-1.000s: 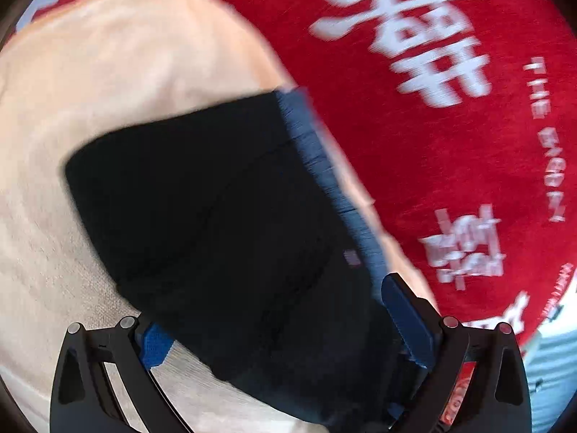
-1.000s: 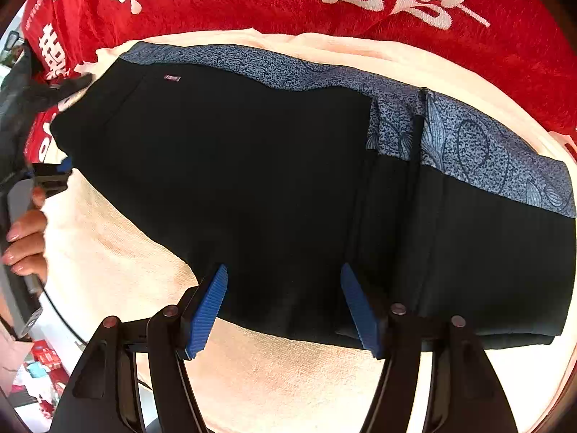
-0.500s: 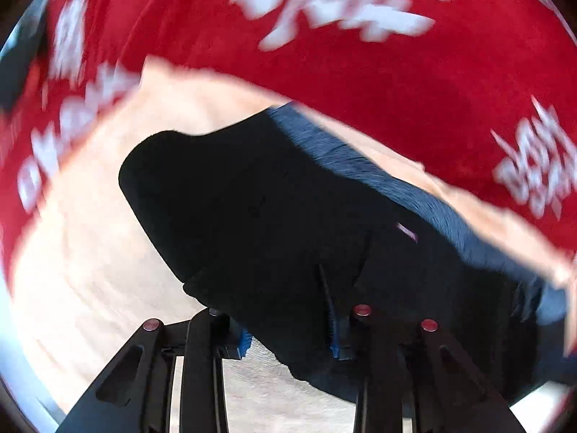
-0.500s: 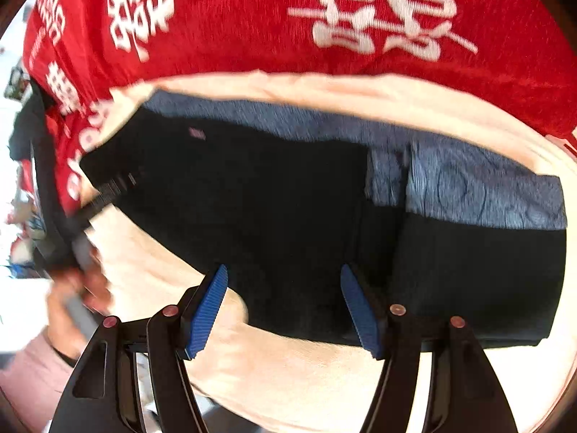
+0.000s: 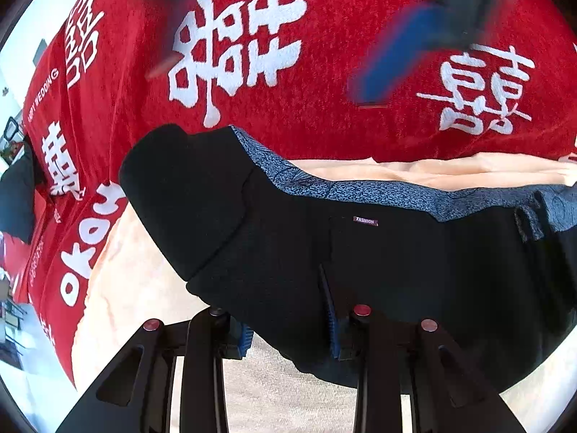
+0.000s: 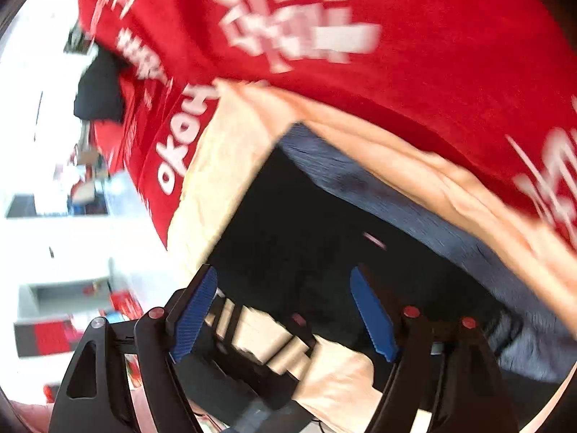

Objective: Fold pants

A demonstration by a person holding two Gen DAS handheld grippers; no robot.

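The black pants (image 5: 360, 263) with a blue patterned waistband (image 5: 360, 191) lie folded on a peach cloth (image 5: 468, 171). My left gripper (image 5: 288, 324) has its blue pads partly closed around the pants' near edge, and black fabric fills the gap between them. My right gripper (image 6: 285, 314) is open above the pants (image 6: 306, 245), near their left end; this view is blurred. It also shows as a blurred blue finger at the top of the left wrist view (image 5: 393, 68).
A red blanket (image 5: 324, 54) with white characters covers the surface beyond the peach cloth (image 6: 223, 180). The bed's left edge drops off to a bright room with clutter (image 6: 54, 198). The other gripper's black body (image 6: 252, 361) lies under my right gripper.
My left gripper has closed in on the pants' near edge and swung to face along the waistband. My right gripper has swung left fast, over the pants' left end.
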